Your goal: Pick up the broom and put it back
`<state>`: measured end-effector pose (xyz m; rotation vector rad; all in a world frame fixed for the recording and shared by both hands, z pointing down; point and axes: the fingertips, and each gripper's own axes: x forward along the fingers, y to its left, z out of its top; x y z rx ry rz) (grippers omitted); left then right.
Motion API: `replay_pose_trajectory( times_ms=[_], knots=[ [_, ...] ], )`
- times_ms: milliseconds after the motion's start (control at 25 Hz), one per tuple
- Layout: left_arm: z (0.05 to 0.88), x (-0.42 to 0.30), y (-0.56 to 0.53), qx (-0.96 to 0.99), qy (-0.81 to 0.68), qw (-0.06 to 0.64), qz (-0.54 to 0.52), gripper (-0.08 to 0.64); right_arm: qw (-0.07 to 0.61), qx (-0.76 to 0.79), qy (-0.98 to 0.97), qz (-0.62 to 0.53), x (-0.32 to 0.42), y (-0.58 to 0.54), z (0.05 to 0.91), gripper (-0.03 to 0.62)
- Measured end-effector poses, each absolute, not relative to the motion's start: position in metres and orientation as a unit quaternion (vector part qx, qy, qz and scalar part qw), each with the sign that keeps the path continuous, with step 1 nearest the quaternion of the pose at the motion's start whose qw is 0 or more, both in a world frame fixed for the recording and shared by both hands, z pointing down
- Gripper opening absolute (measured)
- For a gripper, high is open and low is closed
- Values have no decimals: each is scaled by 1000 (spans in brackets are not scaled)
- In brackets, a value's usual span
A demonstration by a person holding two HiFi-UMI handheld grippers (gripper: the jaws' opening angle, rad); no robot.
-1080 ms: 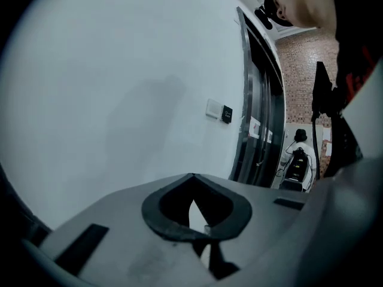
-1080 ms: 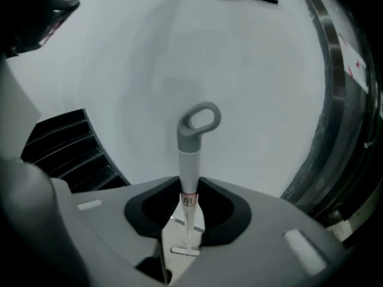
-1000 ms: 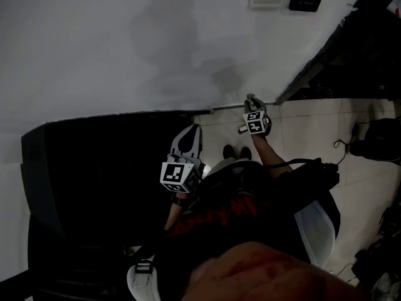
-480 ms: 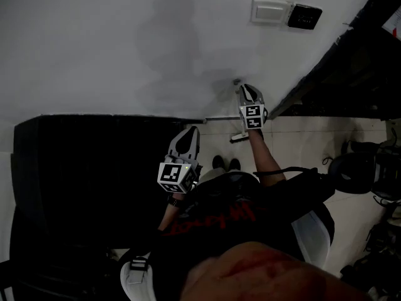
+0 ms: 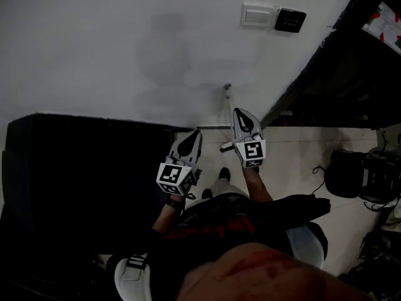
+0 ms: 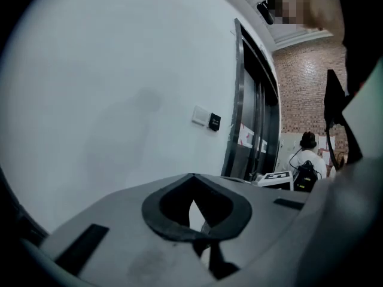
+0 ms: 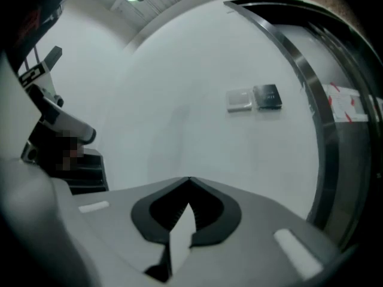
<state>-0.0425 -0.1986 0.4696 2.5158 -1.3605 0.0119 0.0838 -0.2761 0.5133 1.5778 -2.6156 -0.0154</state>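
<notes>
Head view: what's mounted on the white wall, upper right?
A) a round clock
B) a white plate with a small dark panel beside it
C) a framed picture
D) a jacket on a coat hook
B: a white plate is fixed to the wall, with a small dark panel directly to its right. No clock, hook or frame shows there.

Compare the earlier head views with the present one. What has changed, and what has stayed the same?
The right gripper has risen toward the camera, away from the broom, which stands by itself against the wall. Its fingers have just closed, with nothing between them. The left gripper stays shut and empty, about where it was.
</notes>
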Motion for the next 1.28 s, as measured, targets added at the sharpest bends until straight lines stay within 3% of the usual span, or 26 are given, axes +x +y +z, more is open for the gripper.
replay_pose_trajectory(
  times_ms=[240, 560, 800, 1280],
  knots=[
    [461, -67, -133, 857, -505, 97, 35, 5, 36, 513, -858, 0, 67, -192, 481, 0],
    [461, -114, 1, 853, -502, 135, 43, 5, 21, 512, -858, 6, 17, -41, 442, 0],
    [454, -114, 77, 856, -493, 152, 21, 5, 39, 513, -858, 3, 15, 53, 435, 0],
    [420, -81, 130, 859, -496, 129, -3, 6, 33, 496, -868, 8, 35, 120, 417, 0]
  ],
)
